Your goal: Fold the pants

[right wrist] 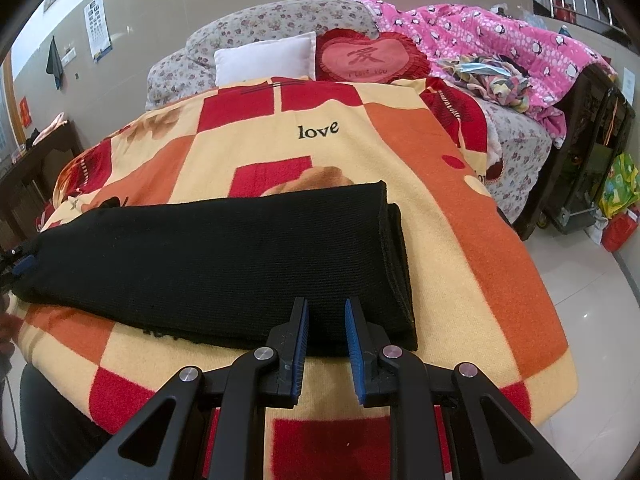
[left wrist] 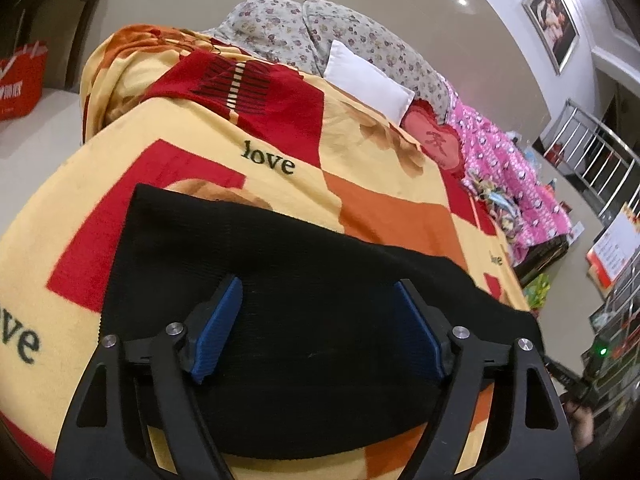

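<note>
The black pants [right wrist: 224, 256] lay folded into a long, flat bundle across the patterned blanket [right wrist: 480, 264] on the bed, well short of the white pillow [right wrist: 266, 62] at twelve o'clock. In the right wrist view the stacked layers showed at the bundle's three o'clock end, edges lined up neatly.

The left gripper [left wrist: 318, 332] hung over the cloth with its fingers spread wide and nothing pinched between them. The right gripper [right wrist: 326, 340] sat at the near edge of the bundle, at six o'clock, its fingers drawn close with a narrow gap; no cloth appeared caught there.

The fabric looked like a soft ribbed knit: light, limp, not slippery, and likely to sag or slide apart if lifted by one layer. A sound hold would probably pinch all layers together at the two near corners.
</note>
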